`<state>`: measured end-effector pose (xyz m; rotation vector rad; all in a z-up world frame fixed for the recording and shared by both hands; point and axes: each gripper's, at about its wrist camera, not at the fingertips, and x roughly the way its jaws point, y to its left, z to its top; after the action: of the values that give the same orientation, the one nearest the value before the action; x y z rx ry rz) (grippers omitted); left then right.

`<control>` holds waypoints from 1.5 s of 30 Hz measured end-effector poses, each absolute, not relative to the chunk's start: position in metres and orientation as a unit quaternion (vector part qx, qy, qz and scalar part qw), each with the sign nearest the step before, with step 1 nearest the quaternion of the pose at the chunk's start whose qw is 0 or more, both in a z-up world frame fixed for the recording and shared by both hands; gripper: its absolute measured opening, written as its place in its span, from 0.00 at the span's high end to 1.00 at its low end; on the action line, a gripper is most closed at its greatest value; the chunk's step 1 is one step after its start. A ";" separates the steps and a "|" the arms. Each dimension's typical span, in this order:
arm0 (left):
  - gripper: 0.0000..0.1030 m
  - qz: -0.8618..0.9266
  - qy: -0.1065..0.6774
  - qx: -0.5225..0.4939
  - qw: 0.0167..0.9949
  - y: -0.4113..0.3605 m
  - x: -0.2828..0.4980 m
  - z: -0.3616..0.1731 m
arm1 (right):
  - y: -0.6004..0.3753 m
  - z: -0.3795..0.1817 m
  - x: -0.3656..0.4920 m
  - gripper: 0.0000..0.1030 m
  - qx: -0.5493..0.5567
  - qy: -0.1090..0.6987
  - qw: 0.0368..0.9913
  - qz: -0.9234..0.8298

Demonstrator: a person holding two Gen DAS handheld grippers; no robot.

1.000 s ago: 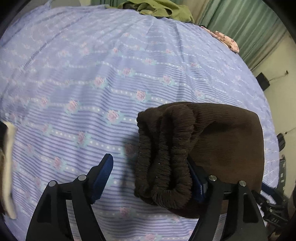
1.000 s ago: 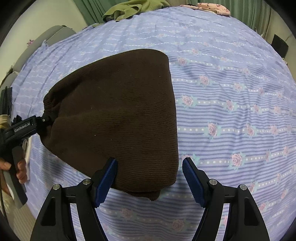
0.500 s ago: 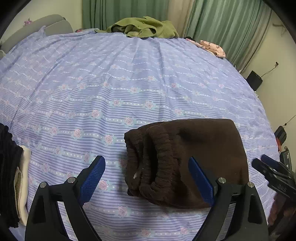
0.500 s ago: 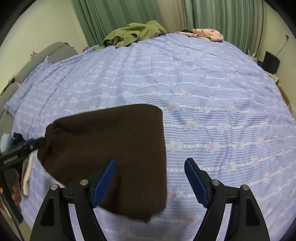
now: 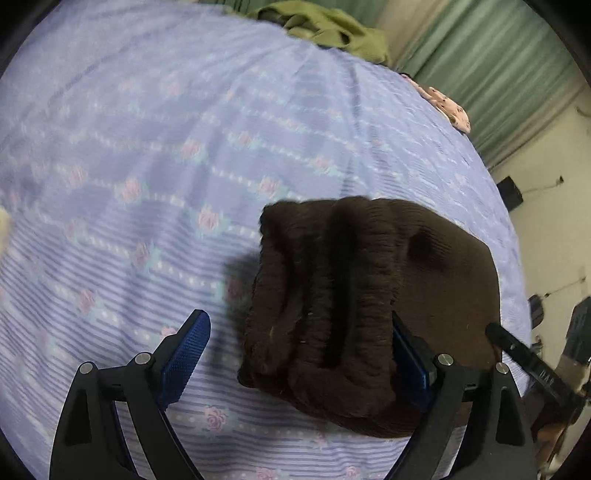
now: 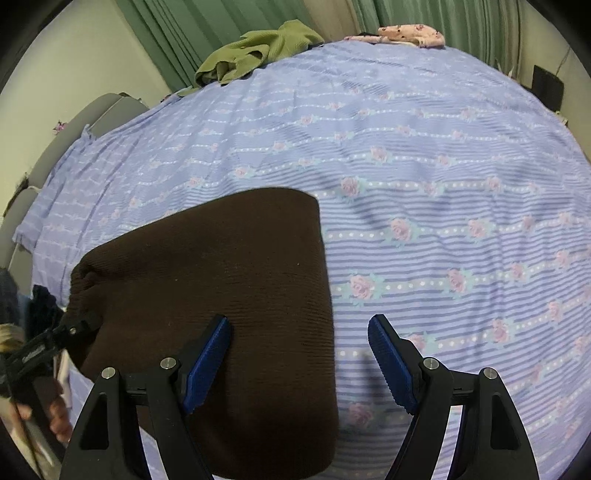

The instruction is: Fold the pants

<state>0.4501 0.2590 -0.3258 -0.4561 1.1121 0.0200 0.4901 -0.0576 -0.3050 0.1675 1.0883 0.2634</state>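
Dark brown ribbed knit pants (image 6: 229,295), folded into compact bundle, lie on lilac rose-striped bedsheet (image 6: 424,177). Left gripper (image 5: 295,354): jaws wide, elastic waistband stack between them; contact unclear, view blurred. Right gripper (image 6: 299,354): jaws wide, left finger over fabric, gripping nothing. Step: likely final fold or tidy-up. Next move calls for closing on waistband end, squaring bundle.

Home bedroom: floral striped bedsheet (image 6: 424,155) spreading ahead of the tool, green curtains (image 6: 207,26) hanging beyond it, olive garment (image 6: 258,51) and pink garment (image 6: 412,34) lying at far edge.
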 end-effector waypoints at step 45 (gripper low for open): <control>0.56 -0.068 0.423 -0.230 0.874 0.220 0.313 -0.113 | -0.052 -0.118 0.333 0.67 0.082 0.417 0.893 0.146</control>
<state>0.3127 0.2197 -0.1127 -0.4798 0.8845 -0.1428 0.3330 -0.0521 -0.1182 0.1698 0.8649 0.3031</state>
